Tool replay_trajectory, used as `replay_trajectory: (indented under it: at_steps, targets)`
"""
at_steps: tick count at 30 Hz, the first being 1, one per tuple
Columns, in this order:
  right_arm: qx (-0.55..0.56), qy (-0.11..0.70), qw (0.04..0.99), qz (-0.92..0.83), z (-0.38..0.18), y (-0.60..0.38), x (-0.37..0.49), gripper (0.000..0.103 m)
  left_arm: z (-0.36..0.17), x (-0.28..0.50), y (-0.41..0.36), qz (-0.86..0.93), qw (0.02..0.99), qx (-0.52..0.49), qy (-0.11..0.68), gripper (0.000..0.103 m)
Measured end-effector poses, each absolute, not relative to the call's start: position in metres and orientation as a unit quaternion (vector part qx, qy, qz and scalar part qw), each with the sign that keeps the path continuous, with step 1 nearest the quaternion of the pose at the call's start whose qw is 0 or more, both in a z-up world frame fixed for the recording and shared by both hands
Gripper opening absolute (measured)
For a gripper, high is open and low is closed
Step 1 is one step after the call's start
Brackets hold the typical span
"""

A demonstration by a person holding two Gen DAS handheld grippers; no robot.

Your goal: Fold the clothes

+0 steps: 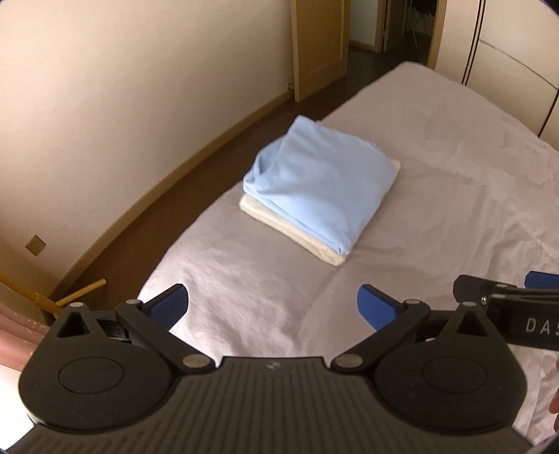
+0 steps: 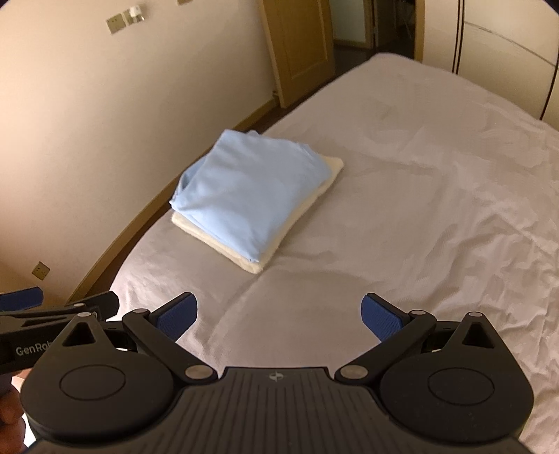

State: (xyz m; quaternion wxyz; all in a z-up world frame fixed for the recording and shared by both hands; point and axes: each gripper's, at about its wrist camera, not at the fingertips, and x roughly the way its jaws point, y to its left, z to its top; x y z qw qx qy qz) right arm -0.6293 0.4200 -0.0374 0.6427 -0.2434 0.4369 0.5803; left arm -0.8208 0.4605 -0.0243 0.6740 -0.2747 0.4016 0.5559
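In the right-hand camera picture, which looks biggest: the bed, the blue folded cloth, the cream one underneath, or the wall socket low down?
1. bed
2. blue folded cloth
3. cream folded cloth, mostly covered, so its true size is unsure
4. wall socket

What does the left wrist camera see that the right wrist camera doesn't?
Only the left wrist view shows a wooden stick on the floor beside the bed, pink fabric at the lower left edge, and the right tool poking in from the right.

Only the right wrist view shows wall switch plates high on the wall, and the left tool poking in from the left.

Both show the folded light blue garment stacked on a folded cream garment, the white bed sheet, a wooden door, and a low wall socket. Both tools are open and empty.
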Motion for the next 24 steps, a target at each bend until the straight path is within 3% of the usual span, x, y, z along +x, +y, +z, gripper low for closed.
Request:
replay_trajectory:
  at_steps: [24]
  targets:
    - [-0.219, 0.493, 0.679, 0.498, -0.071, 0.521, -0.646, 0.103, -0.099, -0.823, 0.613, 0.444, 0.704, -0.276, 0.480, 0.102]
